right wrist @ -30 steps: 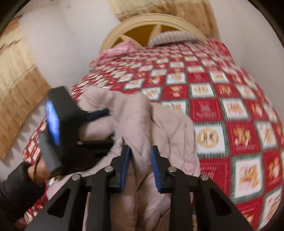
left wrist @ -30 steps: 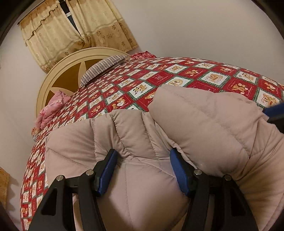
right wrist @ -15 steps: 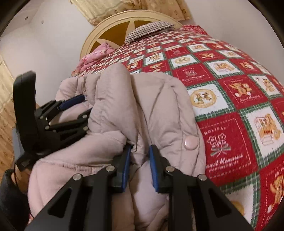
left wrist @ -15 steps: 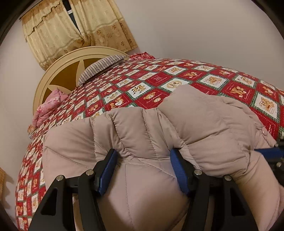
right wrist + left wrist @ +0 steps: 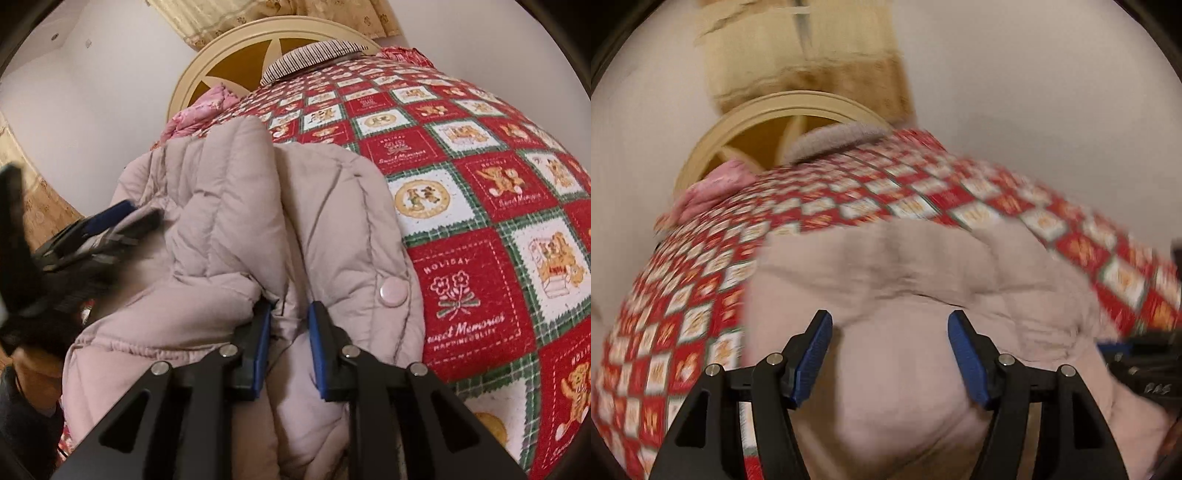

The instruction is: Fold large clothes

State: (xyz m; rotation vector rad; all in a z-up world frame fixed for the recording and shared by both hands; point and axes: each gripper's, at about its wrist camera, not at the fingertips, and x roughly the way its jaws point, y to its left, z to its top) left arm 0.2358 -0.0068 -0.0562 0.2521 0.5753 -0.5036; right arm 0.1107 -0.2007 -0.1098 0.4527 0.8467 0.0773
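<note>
A puffy beige-pink quilted jacket [image 5: 905, 277] lies bunched on the bed's near side. My left gripper [image 5: 889, 321] hovers over a bulge of it. Its jaws are opening and the bulge sits between the blue pads with a gap on the left side; this view is motion-blurred. In the right wrist view the left gripper [image 5: 122, 218] shows blurred above the jacket [image 5: 229, 206]. My right gripper [image 5: 290, 308] is shut on a narrow fold of the jacket beside a round snap button [image 5: 393, 291].
A red, white and green patchwork bedspread [image 5: 480, 184] covers the bed. At the far end stand a round cream headboard [image 5: 236, 66], a striped pillow [image 5: 314, 55] and a pink bundle [image 5: 199, 110]. A dark sleeve [image 5: 29, 406] is at the lower left. Walls close in behind and to the right.
The left gripper lifted and rolled, its view swinging toward the headboard, and its pads drew apart off the jacket bulge. The right gripper sank slightly, still pinching its fold.
</note>
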